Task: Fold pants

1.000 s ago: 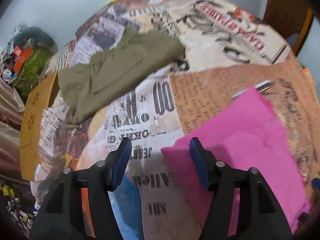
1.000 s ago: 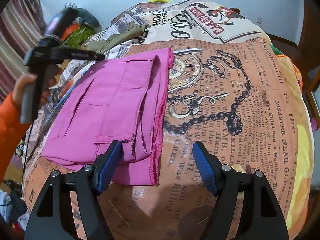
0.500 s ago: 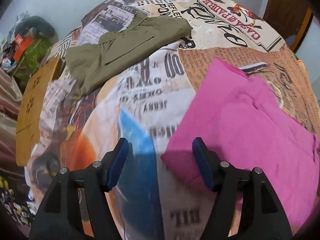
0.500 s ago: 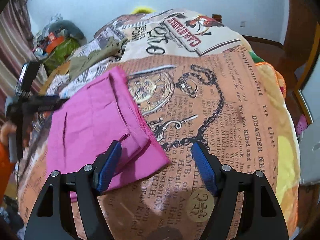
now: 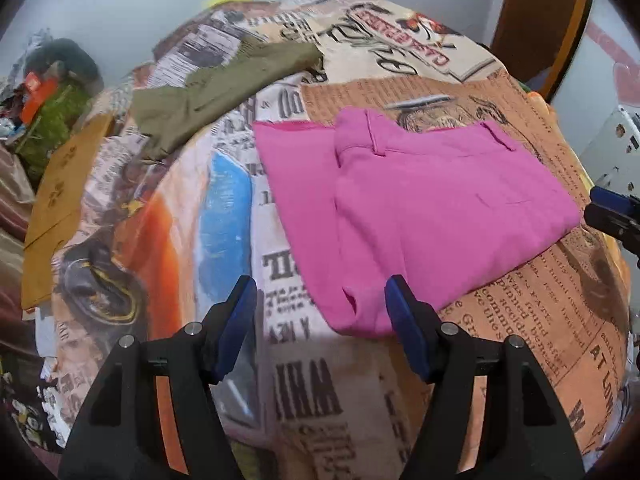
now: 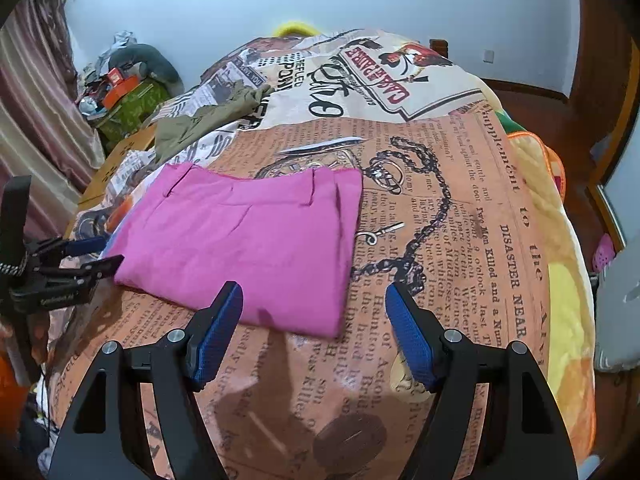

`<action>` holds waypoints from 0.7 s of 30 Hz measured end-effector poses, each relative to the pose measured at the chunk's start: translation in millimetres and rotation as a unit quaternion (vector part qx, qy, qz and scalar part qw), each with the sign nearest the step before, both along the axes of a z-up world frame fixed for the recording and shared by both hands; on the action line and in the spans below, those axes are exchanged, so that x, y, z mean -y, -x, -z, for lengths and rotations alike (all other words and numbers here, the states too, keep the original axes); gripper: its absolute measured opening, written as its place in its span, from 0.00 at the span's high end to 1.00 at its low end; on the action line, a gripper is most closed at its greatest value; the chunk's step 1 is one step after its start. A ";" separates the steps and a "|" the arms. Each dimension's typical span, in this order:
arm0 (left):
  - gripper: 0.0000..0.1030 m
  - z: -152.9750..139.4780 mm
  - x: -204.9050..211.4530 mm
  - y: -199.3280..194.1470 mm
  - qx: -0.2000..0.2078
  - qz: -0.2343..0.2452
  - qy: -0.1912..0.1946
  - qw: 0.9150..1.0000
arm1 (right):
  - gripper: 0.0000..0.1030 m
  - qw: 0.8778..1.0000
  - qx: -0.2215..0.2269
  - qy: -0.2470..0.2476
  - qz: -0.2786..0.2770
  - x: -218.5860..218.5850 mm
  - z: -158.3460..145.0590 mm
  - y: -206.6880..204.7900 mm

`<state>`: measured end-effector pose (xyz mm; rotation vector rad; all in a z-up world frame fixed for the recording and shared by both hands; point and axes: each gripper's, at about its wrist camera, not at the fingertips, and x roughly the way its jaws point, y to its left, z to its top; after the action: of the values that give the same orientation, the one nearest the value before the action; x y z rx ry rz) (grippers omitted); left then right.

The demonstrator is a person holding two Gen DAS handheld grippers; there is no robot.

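A bed fills the room, covered by a blanket (image 6: 460,208) printed with old newspaper headlines, a watch chain and a rooster label, under a pale blue wall. On its orange-brown panel, toward the middle of the bed, lie the pink pants (image 6: 248,240), flat and folded into a compact rectangle. The waistband, with its belt loops, runs along the far edge, and a pocket seam shows on the top layer. From the left wrist view a lower layer sticks out past the upper one on one side, so the edges are not quite flush, and the near corner bulges a little where the fabric turns over.

The right claw (image 6: 314,334) hangs just above the near edge of the pants, its blue pads spread wide, holding nothing. The left claw (image 5: 320,326) sits at the neighbouring corner, likewise wide apart and empty; one pad is close to the folded corner, though I cannot tell whether it touches.

By my reading the folding is mostly or wholly done: the garment is already down to a small stack and neither claw has cloth in it. What may remain is squaring the overhanging layer, or one more fold if a tighter bundle is wanted.

Farther up the bed an olive-green garment (image 5: 216,96) lies crumpled and unfolded, well apart from the pink one. Beyond the bed's edge stands a heap of clutter (image 6: 124,92) beside a striped curtain (image 6: 36,112).
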<state>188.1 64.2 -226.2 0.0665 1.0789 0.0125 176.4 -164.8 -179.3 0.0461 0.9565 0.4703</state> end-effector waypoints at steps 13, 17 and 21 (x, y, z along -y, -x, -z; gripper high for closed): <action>0.34 12.7 -11.1 0.7 -0.001 -0.022 0.007 1.000 | 0.44 0.999 -0.027 0.015 -0.015 -8.2 25.7 -8.9; 0.32 14.9 -14.3 7.1 0.010 -0.029 0.000 1.000 | 0.47 0.998 -0.020 0.048 -0.035 -11.9 34.2 -5.6; 0.31 15.6 -25.0 12.4 0.012 -0.046 0.013 0.999 | 0.48 0.999 -0.027 0.027 -0.021 -2.1 35.5 -3.1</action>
<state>175.7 89.1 -241.9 -0.0074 1.0580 0.0828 179.5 -162.6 -214.7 -0.0094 1.0238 0.4831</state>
